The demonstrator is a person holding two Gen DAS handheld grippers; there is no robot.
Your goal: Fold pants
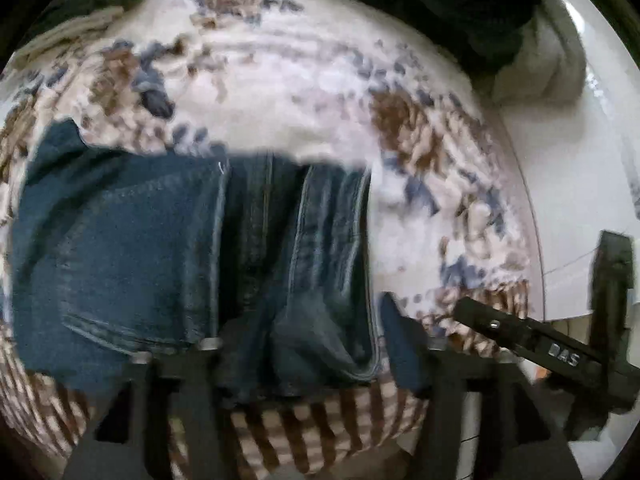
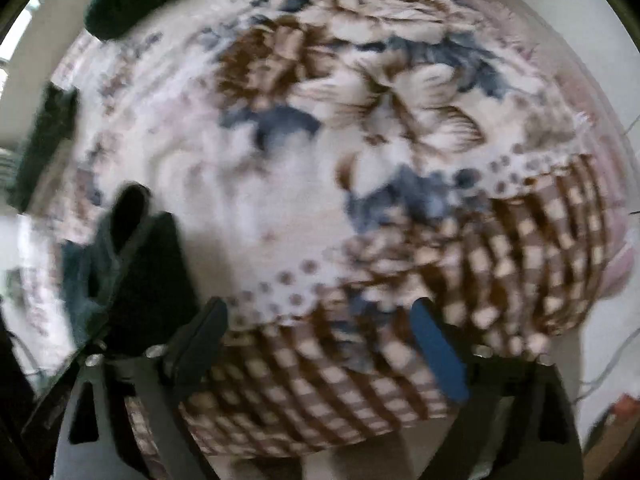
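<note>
While the pants (image 1: 192,256) lie folded on the floral bedspread (image 1: 304,80), the left tool (image 1: 304,356) seems to have its 2 fingers spread around their near edge, though blur hides any grip. Beside it, the right tool (image 2: 324,340) hangs wide open, holding nothing.

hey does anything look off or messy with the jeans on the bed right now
Nothing damaged or spilled. The jeans lie folded on the floral bedspread, but the fabric near the left hand-held gripper is bunched and rumpled rather than flat. The right hand-held gripper is open over bare bedspread.
</note>
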